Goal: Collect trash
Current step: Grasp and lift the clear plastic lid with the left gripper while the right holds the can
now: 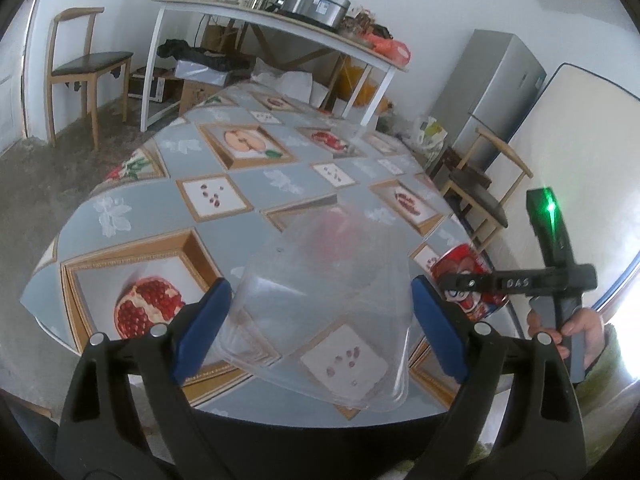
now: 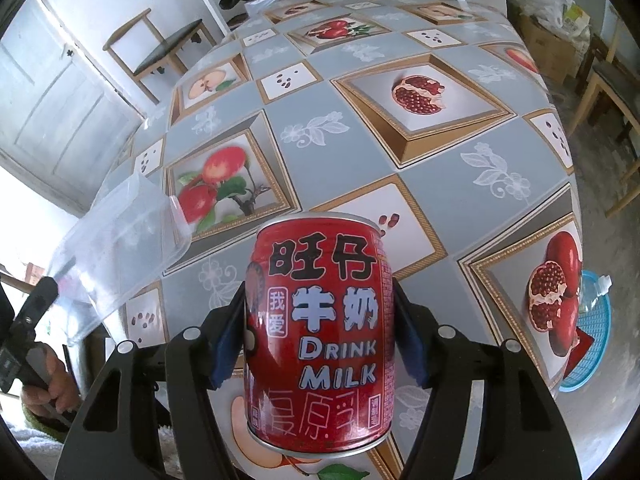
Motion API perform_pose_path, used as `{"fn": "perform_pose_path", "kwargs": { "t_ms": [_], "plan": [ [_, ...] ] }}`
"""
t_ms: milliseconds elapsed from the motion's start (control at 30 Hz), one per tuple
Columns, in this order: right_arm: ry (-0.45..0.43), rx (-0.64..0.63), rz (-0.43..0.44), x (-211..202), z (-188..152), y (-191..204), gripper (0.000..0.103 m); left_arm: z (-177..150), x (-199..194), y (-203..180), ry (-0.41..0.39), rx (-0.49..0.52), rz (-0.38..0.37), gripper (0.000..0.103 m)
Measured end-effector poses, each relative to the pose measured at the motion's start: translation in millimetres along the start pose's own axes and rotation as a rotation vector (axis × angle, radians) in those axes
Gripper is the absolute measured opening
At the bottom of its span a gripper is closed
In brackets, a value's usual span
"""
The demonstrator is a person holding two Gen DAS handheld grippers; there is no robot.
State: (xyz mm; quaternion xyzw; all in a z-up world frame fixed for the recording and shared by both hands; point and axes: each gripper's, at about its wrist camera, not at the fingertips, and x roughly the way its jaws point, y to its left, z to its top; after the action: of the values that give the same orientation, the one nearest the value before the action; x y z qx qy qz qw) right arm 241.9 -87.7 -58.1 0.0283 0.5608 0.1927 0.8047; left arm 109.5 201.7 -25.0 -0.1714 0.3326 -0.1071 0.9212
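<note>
Red printed metal drink can (image 2: 320, 332) sits upright between the blue pads of the right hand-held gripper (image 2: 318, 340), clamped at mid-body above the near edge of the patterned worktop (image 2: 360, 128). It looks light, smooth and easily dented. The left hand-held gripper (image 1: 320, 320) pinches a thin, clear plastic tray (image 1: 320, 312), flimsy and slippery, best held across its rim.

Milk can (image 2: 320, 332): red, upright, raised above the table, near right; clear plastic container (image 1: 324, 308): empty, tilted, raised, near left
</note>
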Motion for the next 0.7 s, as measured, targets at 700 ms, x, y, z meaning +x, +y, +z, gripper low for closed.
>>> {"fn": "perform_pose_path", "kwargs": {
  "t_ms": [700],
  "plan": [
    [-0.049,0.019,0.018,-15,-1,-7,0.064,35,-25,-28,-0.102,0.008,-0.085,0.083]
  ]
}}
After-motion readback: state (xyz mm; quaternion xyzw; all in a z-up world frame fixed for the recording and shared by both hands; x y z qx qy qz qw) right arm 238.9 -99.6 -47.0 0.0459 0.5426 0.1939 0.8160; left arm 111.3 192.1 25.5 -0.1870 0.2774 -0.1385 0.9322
